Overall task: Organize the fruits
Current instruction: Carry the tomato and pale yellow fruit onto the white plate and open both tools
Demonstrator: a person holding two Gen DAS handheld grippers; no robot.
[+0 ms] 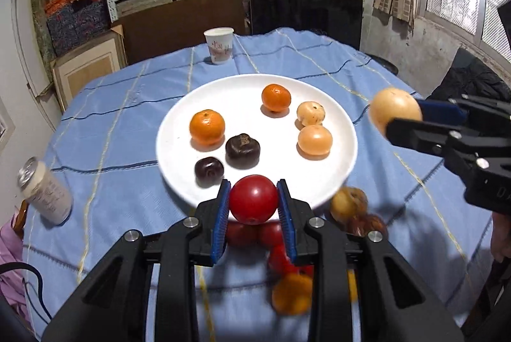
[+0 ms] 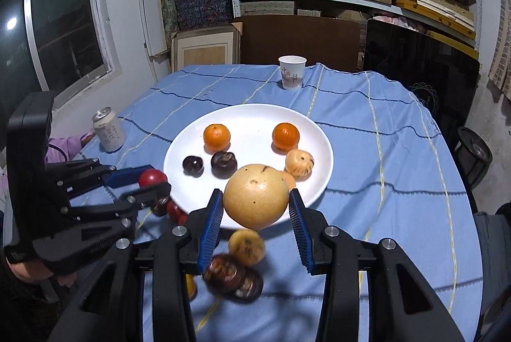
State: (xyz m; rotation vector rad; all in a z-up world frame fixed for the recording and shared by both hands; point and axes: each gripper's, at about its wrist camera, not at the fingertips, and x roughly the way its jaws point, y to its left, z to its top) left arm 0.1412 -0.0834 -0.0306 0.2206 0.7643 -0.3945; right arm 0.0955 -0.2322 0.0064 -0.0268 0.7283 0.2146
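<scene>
A: Held items?
B: Left gripper (image 1: 254,198), clamped on a red tomato (image 1: 253,198), above the near rim of the white plate (image 1: 179,118). Right gripper (image 2: 255,203), clamped on a tan round fruit (image 2: 255,201), likewise raised.
A: Plate contents?
B: Two tangerines (image 1: 207,127), two dark fruits (image 1: 242,149), two pale fruits (image 1: 315,140).
A: Loose stock?
B: More fruit on the blue tablecloth (image 1: 127,124), near the plate's near edge.
</scene>
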